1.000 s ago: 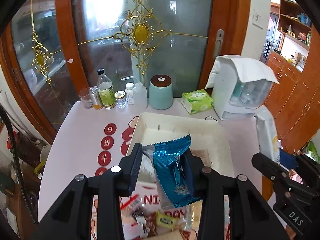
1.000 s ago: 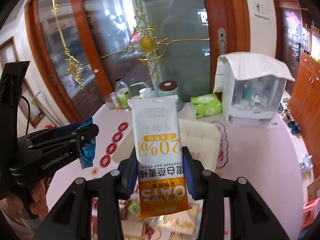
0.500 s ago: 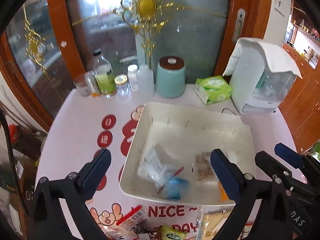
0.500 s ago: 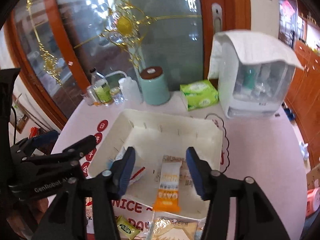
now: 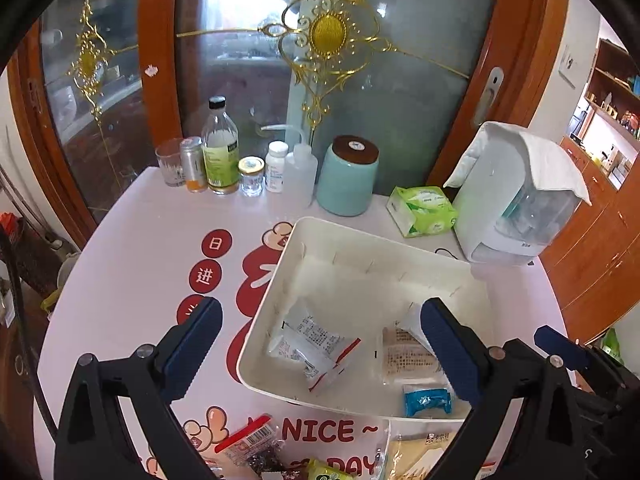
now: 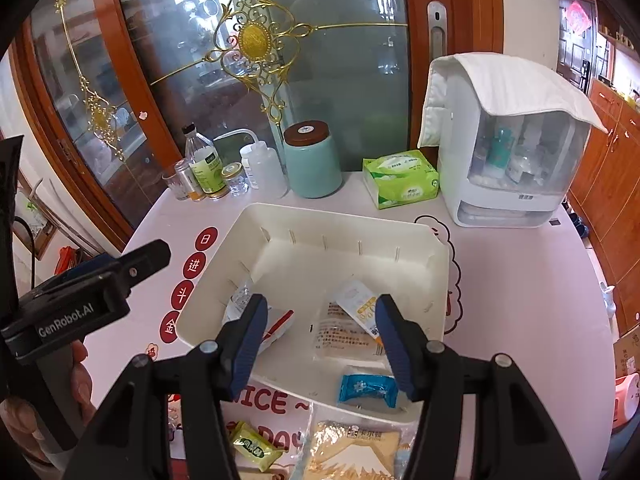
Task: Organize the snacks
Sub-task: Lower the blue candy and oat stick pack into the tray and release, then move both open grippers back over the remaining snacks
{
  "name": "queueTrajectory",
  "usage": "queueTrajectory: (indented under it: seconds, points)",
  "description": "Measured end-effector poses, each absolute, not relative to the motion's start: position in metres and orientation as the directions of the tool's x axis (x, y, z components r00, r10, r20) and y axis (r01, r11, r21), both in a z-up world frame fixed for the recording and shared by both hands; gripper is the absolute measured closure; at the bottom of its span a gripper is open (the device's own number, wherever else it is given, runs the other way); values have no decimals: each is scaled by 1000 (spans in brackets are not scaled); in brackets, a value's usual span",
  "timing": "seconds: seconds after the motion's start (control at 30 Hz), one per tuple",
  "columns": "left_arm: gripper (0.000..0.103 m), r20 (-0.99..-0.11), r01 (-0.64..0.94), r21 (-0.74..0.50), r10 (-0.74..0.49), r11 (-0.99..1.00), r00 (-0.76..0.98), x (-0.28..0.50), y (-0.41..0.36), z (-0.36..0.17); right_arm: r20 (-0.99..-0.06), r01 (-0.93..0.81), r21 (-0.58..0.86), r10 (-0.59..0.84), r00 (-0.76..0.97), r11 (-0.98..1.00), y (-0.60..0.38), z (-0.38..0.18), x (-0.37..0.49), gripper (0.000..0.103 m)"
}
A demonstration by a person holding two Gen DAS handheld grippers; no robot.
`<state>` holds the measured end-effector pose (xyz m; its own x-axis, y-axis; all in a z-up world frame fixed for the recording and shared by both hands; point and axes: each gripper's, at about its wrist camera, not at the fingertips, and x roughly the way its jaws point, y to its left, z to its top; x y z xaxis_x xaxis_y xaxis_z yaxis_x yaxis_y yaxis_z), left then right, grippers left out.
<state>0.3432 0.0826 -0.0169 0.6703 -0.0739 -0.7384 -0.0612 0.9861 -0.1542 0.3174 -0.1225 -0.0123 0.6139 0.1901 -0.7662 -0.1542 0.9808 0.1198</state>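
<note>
Left wrist view: my left gripper [image 5: 320, 354] is spread wide with nothing between the pads, low in frame over the near edge of the white bin [image 5: 304, 240]. Inside the bin, a clear white packet [image 5: 310, 340] sits centre, a blue packet [image 5: 426, 400] lower right. More snacks [image 5: 256, 446] lie loose on the desk [image 5: 132, 256] along the bottom edge.

Right wrist view: my right gripper [image 6: 318, 344] is about half open and empty, at bottom centre above the bin [image 6: 400, 228]. An orange-and-white oat bar [image 6: 356, 300] lies between the pads' line of sight, untouched; the blue packet [image 6: 366, 390] sits below it. The left gripper [image 6: 92, 292] shows at the left edge.
</note>
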Motion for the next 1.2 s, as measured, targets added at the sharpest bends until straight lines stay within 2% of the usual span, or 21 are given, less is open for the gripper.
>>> queueTrajectory:
  seconds: [0.27,0.53,0.83,1.2]
  points:
    - [4,-776,-24,-80,-47,996,629,320,71,-15,-760,-164,115,193,620,980,-119,-4,299,46]
    - [4,-801,-39,-76,-38,996,598,299,75,-12,-749,-160,128,202,631,979,-123,7,277,46]
    - [4,-787,10,-49,-45,999,616,267,61,10,-736,-173,128,210,644,977,-123,22,246,46]
    - [4,-743,46,-8,-37,999,669,192,36,41,-701,-233,74,216,679,970,-127,46,180,46]
